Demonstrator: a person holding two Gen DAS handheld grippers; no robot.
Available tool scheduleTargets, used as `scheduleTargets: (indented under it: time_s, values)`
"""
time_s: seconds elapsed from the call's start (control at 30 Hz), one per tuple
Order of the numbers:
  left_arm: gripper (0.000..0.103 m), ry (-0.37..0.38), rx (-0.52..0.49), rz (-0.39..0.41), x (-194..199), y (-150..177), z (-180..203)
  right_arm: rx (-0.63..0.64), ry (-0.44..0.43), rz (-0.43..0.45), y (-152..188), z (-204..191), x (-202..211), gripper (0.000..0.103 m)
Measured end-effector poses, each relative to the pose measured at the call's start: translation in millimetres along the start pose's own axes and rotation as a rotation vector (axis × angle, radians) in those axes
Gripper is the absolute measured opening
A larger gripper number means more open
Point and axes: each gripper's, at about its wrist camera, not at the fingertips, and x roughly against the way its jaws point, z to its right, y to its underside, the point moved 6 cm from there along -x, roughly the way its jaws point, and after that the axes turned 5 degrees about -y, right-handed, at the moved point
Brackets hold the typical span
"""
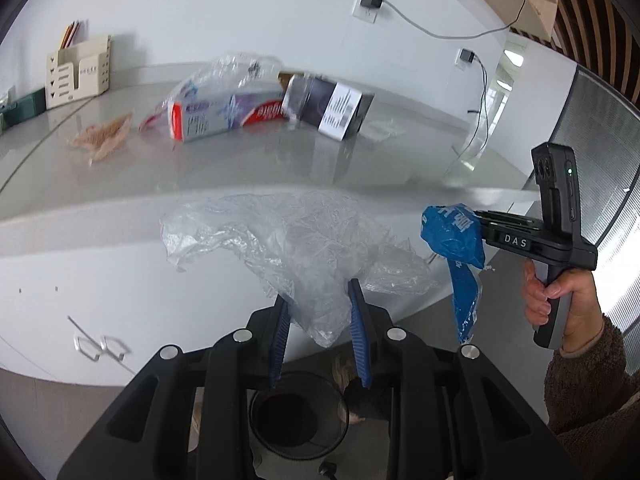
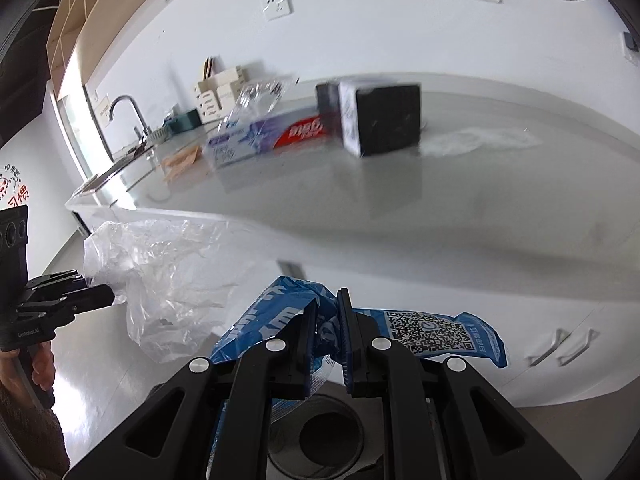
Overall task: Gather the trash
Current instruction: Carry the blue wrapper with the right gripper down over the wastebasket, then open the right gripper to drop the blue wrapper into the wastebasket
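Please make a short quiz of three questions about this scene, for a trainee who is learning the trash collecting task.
1. True or false: the left gripper holds the clear plastic bag.
2. What does the right gripper hold? A) the toothpaste box B) the blue wrapper C) nothing
3. Fill in: below both grippers stands a round ____, seen in both wrist views.

Key
1. True; the bag hangs between its blue fingers.
2. B; the blue wrapper is pinched between the fingers, while the toothpaste box lies on the counter.
3. Bin; the dark bin is on the floor.
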Motion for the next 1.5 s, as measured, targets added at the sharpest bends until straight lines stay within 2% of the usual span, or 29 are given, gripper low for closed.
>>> scheduleTargets:
  time_s: [0.13, 0.23, 0.47, 0.77, 0.97, 1.1, 1.13, 1.17, 1.2, 1.23, 1.27, 1.3, 1.33, 1.37, 1.43, 1.5]
  values:
    - [0.029, -0.032, -0.023, -0.077, -15, 34, -5, -0.010, -0.025, -0.072, 34, -15, -27, 0.015]
    - [0.029, -0.029, -0.020, -0.145, -32, 63, -8, -0.007, -0.042, -0.148, 65, -23, -51, 0.015]
    - [0.029, -0.037, 0.006, -0.321, -91, 130, -17, 0.031, -0.072, -0.326, 140, -30, -117, 0.015]
    - [0.029, -0.036, 0.043, -0.524, -189, 210, -24, 0.016, -0.104, -0.555, 224, -9, -206, 0.015]
    - [0.029, -0.011, 0.063, -0.687, -257, 261, -27, 0.034, -0.067, -0.735, 290, 12, -265, 0.015]
    - [0.031, -0.008, 0.080, -0.754, -281, 283, -33, 0.030, -0.073, -0.787, 307, 16, -286, 0.016]
    - [0.033, 0.011, 0.100, -0.769, -283, 285, -33, 0.033, -0.074, -0.796, 308, 16, -287, 0.019]
    - [0.044, 0.027, 0.108, -0.782, -284, 286, -32, 0.035, -0.077, -0.805, 310, 17, -289, 0.021]
    - [0.064, 0.025, 0.095, -0.789, -283, 287, -31, 0.031, -0.075, -0.816, 311, 18, -291, 0.029]
    - [0.075, 0.004, 0.075, -0.787, -282, 288, -31, 0.025, -0.078, -0.829, 311, 18, -294, 0.044]
    - [0.086, -0.016, 0.067, -0.778, -281, 289, -30, 0.023, -0.081, -0.832, 311, 20, -292, 0.052]
    - [0.085, -0.020, 0.075, -0.769, -279, 287, -30, 0.015, -0.077, -0.824, 309, 20, -292, 0.071]
    - [0.085, -0.010, 0.092, -0.758, -275, 283, -31, 0.007, -0.073, -0.816, 308, 22, -290, 0.083]
    - [0.088, 0.005, 0.091, -0.752, -273, 280, -29, 0.004, -0.072, -0.810, 307, 21, -290, 0.085]
    - [0.097, -0.012, 0.061, -0.744, -268, 275, -29, 0.006, -0.082, -0.811, 308, 20, -284, 0.087]
    - [0.099, -0.004, 0.064, -0.732, -265, 272, -28, 0.000, -0.071, -0.806, 307, 19, -281, 0.093]
